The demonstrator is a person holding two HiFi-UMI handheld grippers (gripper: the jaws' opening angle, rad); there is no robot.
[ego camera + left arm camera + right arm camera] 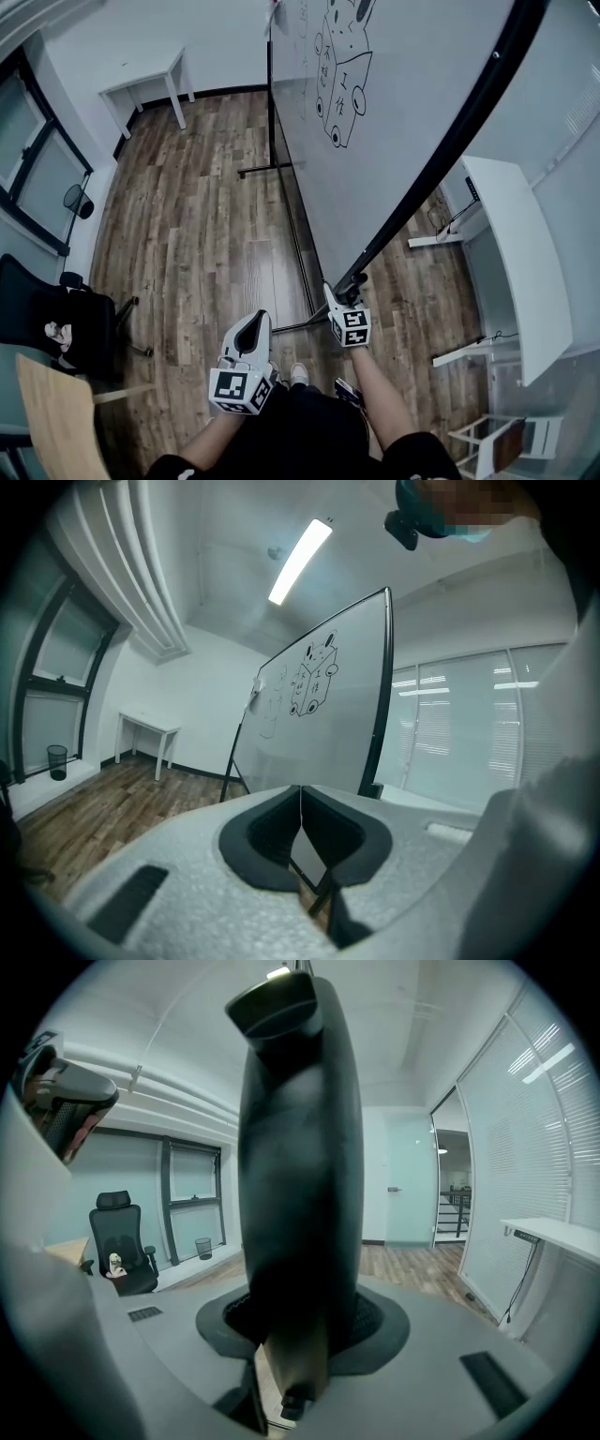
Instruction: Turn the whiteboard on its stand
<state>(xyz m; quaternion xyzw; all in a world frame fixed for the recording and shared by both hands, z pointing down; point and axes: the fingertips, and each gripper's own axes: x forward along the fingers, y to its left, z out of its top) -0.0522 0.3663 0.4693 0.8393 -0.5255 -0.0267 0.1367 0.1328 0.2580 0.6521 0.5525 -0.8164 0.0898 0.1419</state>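
Note:
The whiteboard [403, 103] is big, with a black frame and a cartoon drawing, and stands tilted on its black stand [269, 112]. My right gripper [345, 294] is shut on the near lower end of the frame's black edge [441, 159]. In the right gripper view that edge bar [298, 1176] fills the space between the jaws of the right gripper [300, 1335]. My left gripper [253, 326] hangs free to the left, apart from the board. In the left gripper view the left gripper [300, 803] has its pads meeting with nothing in them, and the whiteboard [319, 705] stands ahead.
The stand's floor rail [300, 253] runs along the wooden floor under the board. A white table [141, 84] stands at the far wall and a white desk [520, 253] at the right. A black office chair [56, 319] and a wooden tabletop [52, 412] are at the left.

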